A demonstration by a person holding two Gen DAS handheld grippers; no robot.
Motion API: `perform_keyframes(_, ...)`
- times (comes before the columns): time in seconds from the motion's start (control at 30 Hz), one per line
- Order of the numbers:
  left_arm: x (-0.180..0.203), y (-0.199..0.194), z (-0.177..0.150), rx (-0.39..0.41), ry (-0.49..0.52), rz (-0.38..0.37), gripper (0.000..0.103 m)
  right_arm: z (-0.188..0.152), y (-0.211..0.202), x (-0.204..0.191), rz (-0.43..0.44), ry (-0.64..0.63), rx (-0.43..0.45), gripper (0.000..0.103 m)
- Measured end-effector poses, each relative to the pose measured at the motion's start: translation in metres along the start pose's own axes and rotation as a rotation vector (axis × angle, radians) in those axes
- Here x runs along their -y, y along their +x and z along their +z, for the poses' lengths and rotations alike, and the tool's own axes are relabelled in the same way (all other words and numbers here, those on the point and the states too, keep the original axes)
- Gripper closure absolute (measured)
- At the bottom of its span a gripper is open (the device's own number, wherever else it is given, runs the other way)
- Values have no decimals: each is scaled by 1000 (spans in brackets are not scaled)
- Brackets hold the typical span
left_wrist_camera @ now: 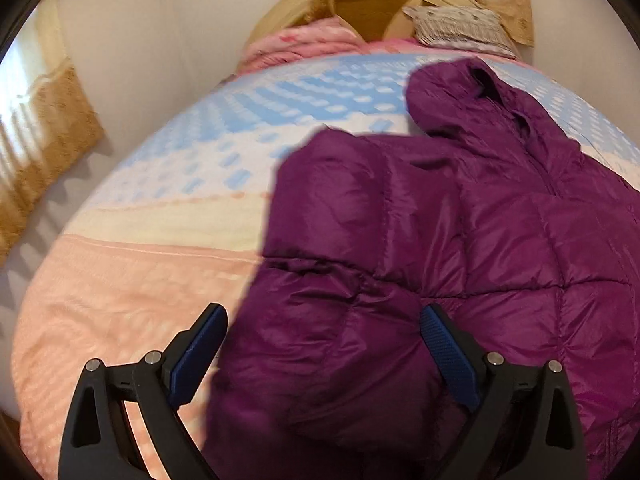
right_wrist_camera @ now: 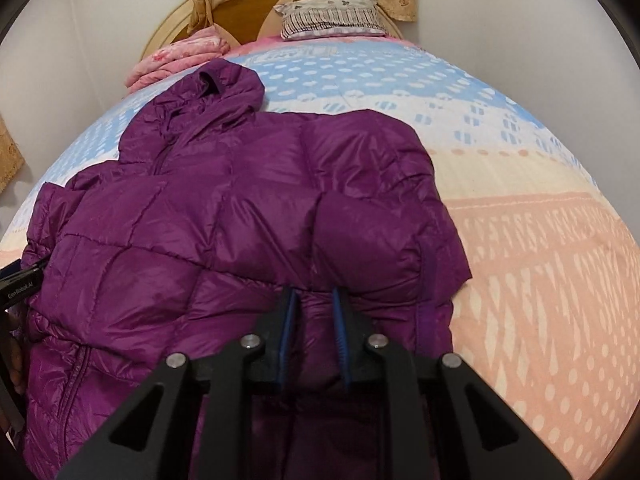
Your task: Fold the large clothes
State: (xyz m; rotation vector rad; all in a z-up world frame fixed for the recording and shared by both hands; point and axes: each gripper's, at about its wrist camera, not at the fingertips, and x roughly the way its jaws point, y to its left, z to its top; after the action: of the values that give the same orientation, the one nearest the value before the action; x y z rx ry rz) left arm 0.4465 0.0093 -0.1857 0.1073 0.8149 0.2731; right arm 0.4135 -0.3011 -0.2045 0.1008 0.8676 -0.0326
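Note:
A purple quilted hooded jacket (left_wrist_camera: 460, 240) lies spread on the bed, hood (right_wrist_camera: 224, 84) toward the headboard. One sleeve (right_wrist_camera: 380, 216) is folded over its body. In the left wrist view my left gripper (left_wrist_camera: 324, 320) stands wide open over the jacket's near edge. One blue pad (left_wrist_camera: 200, 356) hangs over the bedcover and the other pad (left_wrist_camera: 448, 356) over the jacket. In the right wrist view my right gripper (right_wrist_camera: 314, 300) is nearly closed at the sleeve's end, with a fold of purple fabric (right_wrist_camera: 314, 320) filling the narrow gap between its pads.
The bedcover (right_wrist_camera: 540, 260) is patterned blue, cream and peach. A patterned pillow (right_wrist_camera: 332, 16) and a folded pink blanket (right_wrist_camera: 180, 56) lie by the round wooden headboard (right_wrist_camera: 240, 12). Walls flank the bed. The left gripper's black housing (right_wrist_camera: 18, 284) shows at the jacket's left edge.

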Motion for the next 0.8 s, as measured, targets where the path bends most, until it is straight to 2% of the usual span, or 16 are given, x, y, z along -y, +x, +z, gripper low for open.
perform_keyframes(0.1,-12,-37,10,87,-17,-72,6,4,-20,3,24,16,17,80)
perform_keyframes(0.13,-19,-51,17,135,-34,-107,6,8,-30,5,37,23,39,80)
perform_keyframes(0.2,-28,-61,33,165,-65,-146,6,21,-49,5,39,32,93,80)
perform_keyframes(0.33,-32,-32,64,117,-125,-84,5,55,-51,9,46,114,112,80)
perform_keyframes(0.4,-23,-9,72,57,-144,-91,6,68,-37,1,-9,105,119,80)
perform_keyframes(0.5,-5,11,72,42,-115,-97,6,77,-9,-3,-50,102,96,80)
perform_keyframes(0.6,14,41,67,-4,-68,-107,5,77,19,5,-53,114,71,80)
perform_keyframes(0.67,21,60,61,-41,-31,-61,5,74,36,12,-62,124,44,80)
perform_keyframes(0.73,21,74,56,-78,-42,-93,5,68,49,18,-41,133,13,80)
perform_keyframes(0.8,20,76,55,-81,-52,-91,2,62,51,21,-21,139,29,80)
